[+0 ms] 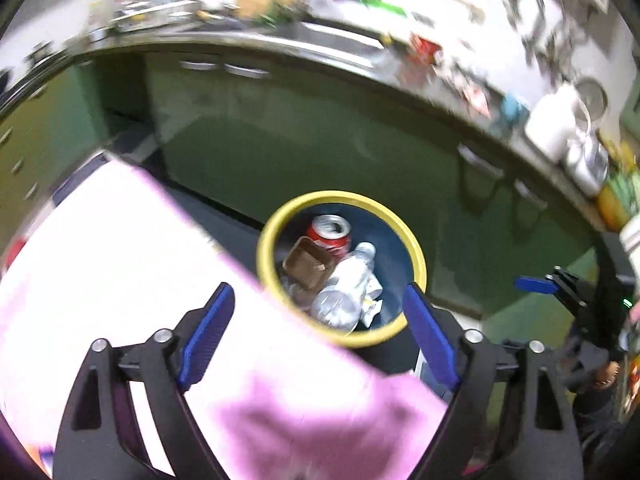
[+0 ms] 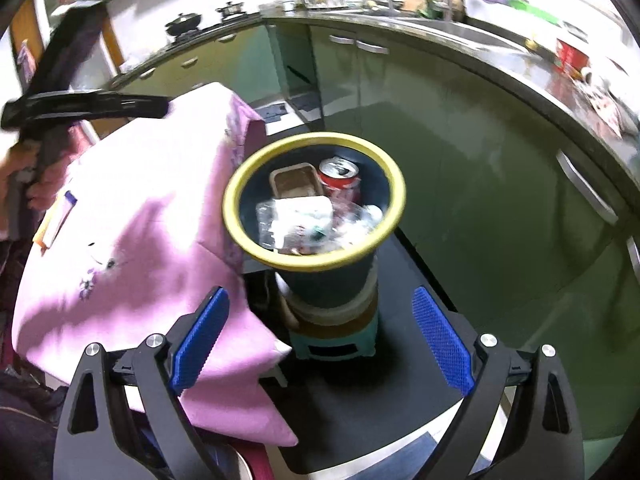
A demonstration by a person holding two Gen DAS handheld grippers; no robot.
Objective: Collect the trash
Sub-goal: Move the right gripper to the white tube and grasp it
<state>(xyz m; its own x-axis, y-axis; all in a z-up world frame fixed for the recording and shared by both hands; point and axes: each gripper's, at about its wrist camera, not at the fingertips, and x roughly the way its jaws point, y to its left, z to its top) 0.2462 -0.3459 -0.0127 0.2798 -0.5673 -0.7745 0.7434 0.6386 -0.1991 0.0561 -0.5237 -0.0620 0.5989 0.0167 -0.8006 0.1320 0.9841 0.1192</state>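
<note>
A dark blue trash bin with a yellow rim stands beside a table with a pink cloth. Inside lie a red soda can, a brown tray, a crushed clear plastic bottle and crumpled white wrappers. My left gripper is open and empty, over the table edge just short of the bin. My right gripper is open and empty, above the bin's near side. The right gripper also shows in the left wrist view at the right edge.
The pink cloth covers the table left of the bin. The bin rests on a teal stool on a black mat. Green cabinets and a cluttered counter curve behind.
</note>
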